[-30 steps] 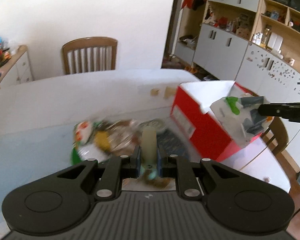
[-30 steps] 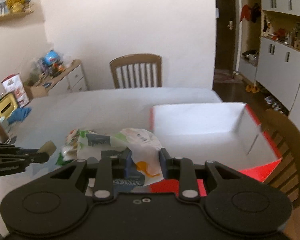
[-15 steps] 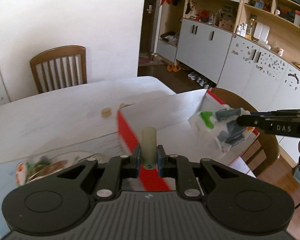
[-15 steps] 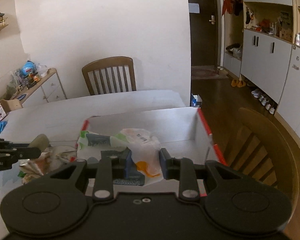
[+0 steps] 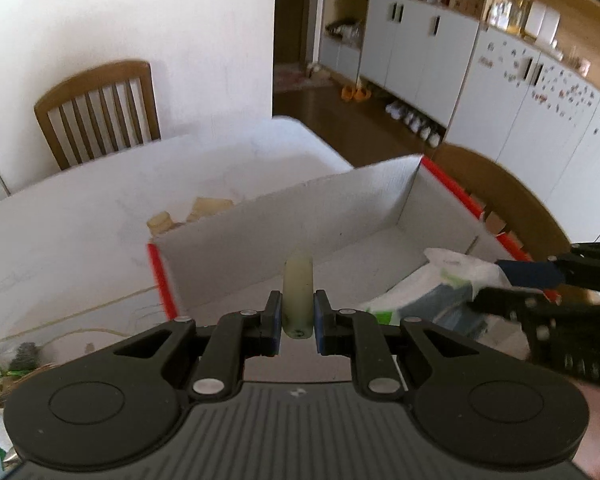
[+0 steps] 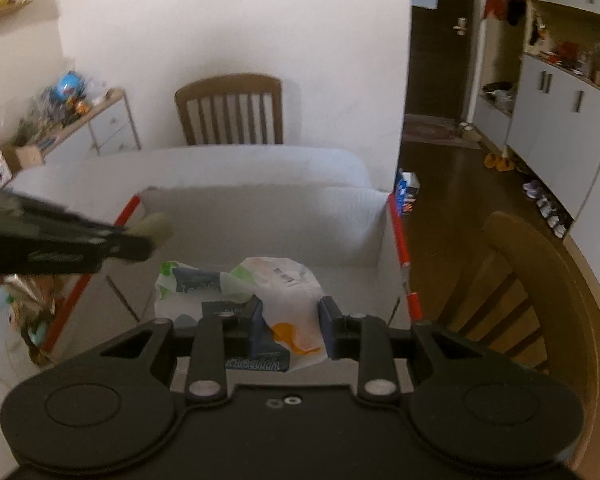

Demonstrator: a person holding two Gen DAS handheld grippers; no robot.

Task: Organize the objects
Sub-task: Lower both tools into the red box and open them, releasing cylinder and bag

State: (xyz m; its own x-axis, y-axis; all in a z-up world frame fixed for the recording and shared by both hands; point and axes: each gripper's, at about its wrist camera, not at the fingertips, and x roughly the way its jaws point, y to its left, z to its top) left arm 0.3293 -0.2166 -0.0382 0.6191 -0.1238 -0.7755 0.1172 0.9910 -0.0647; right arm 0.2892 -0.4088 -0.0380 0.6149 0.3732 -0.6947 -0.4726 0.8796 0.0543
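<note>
- Left wrist view: we now see our left claw [image 5: 297, 316] clamping a pale tube [image 5: 297, 296], carried from the counter [image 5: 80, 216] over the box [image 5: 300, 216].
- Right claw [image 6: 288, 328] grips a wipes packet [image 6: 268, 292], lowered inside; release looks next.

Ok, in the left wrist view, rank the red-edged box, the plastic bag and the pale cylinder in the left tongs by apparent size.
1. Red-edged box, clearly the largest.
2. Plastic bag, partly hidden by the right tongs.
3. Pale cylinder, smallest, though it sits nearest the camera in the left tongs.
</note>
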